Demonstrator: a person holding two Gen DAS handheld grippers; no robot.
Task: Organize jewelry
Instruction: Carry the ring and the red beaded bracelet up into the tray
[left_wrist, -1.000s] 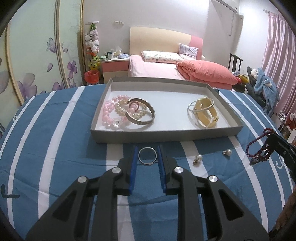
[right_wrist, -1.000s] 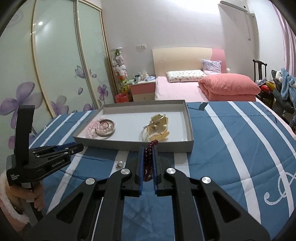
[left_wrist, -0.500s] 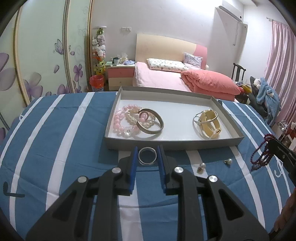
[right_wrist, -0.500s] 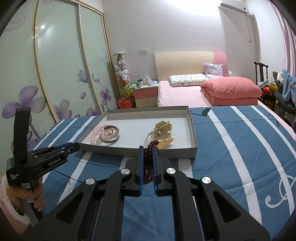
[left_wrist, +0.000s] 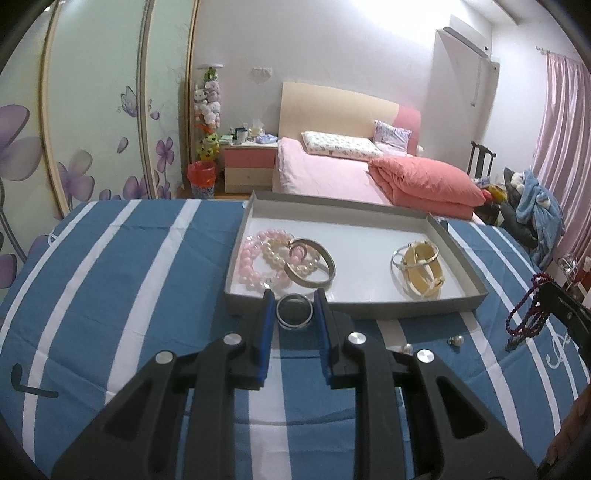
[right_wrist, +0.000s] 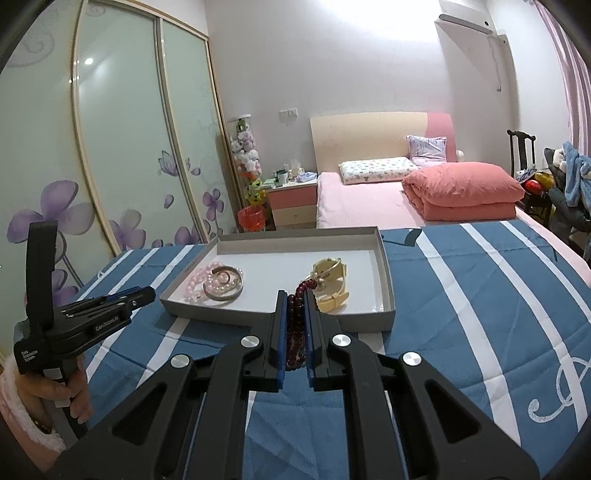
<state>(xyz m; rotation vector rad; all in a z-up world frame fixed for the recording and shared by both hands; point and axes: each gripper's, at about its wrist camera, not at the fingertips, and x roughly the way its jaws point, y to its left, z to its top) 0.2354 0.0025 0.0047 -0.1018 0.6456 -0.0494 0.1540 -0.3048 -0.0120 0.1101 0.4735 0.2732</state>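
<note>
A grey tray (left_wrist: 458, 254) (right_wrist: 386, 273) lies on the blue striped cloth. It holds pink and pearl bead bracelets (left_wrist: 258, 254), a silver bangle (left_wrist: 314, 264) and a cream bangle (left_wrist: 423, 269). My left gripper (left_wrist: 294, 300) is shut on a silver ring (left_wrist: 294, 311), held just above the tray's near wall. My right gripper (right_wrist: 295, 300) is shut on a dark red bead string (right_wrist: 295, 325), held in front of the tray's near edge. The bead string (left_wrist: 524, 314) also hangs at the right in the left wrist view.
Two small pearl earrings (left_wrist: 456, 339) (left_wrist: 406, 347) lie on the cloth right of my left gripper. Beyond the table are a pink bed (left_wrist: 369, 173), a nightstand (left_wrist: 249, 166) and wardrobe doors (right_wrist: 110, 147). The left gripper (right_wrist: 142, 295) shows at the left of the right wrist view.
Both grippers have risen and moved forward toward the tray with their loads. The ring now sits over the tray's near wall.
</note>
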